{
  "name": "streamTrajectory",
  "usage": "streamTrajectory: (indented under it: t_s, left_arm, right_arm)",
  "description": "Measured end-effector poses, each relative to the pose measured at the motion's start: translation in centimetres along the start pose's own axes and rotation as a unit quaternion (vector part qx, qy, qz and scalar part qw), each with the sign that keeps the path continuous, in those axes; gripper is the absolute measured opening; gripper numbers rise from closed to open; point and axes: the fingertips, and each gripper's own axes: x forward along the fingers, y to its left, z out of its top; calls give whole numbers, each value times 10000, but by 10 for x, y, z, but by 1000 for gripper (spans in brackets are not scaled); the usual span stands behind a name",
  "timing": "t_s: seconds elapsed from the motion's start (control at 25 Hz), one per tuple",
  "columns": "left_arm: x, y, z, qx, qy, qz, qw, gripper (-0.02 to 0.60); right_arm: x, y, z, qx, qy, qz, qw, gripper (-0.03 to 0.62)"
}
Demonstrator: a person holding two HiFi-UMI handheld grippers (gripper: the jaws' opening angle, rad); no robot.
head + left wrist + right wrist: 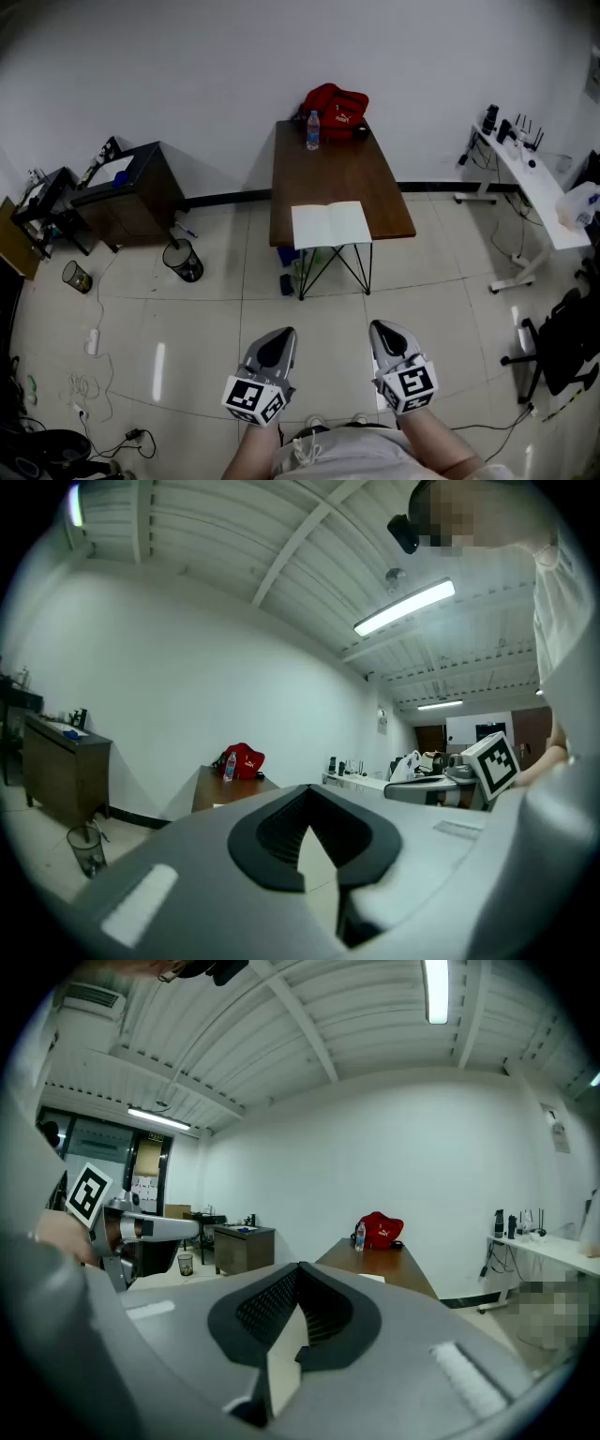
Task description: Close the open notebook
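Head view: the left gripper (277,339) and the right gripper (386,334) were low in frame, side by side and well apart from the table (328,169). Both had their jaws together with nothing between them. The gripper views confirmed this: the left gripper (314,836) and the right gripper (286,1335) had tips that met, and both were empty.

The open notebook (330,225) lay flat with its white pages up at the 6 o'clock edge of the table, at 12 o'clock from the grippers. Nothing touched it.

A red bag (335,108) and a water bottle (312,129) stood at the table's 12 o'clock end.

Only the head view gave us the floor layout:
- a dark cabinet (127,192) at 10 o'clock of the table
- a wire bin (184,261) at 8 o'clock
- a white desk (534,192) at 3 o'clock

Only the gripper views gave us the ceiling, with a tube light (405,607) in the left one and a light strip (436,988) in the right one.

In the right gripper view the notebook (370,1279) was a thin white sliver, with the bag (380,1230) beyond it. In the left gripper view we saw the bag (242,759) and the bottle (228,767), but we could not make out the notebook clearly.

The left gripper view caught the right gripper's marker cube (492,763) at 3 o'clock. The right gripper view caught the left one's cube (89,1194) at 9 o'clock.
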Motion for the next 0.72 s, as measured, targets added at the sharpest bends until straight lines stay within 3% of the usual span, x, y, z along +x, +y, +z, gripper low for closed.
streamTrajectory:
  t_s: [0.36, 0.72]
  left_arm:
    - [-17, 38, -19, -176, 157, 86, 9997, 6]
    - [36, 59, -28, -182, 248, 222, 9993, 6]
  right_arm:
    - [23, 17, -17, 48, 173, -84, 9998, 6]
    - [70, -27, -22, 140, 178, 46, 9997, 5]
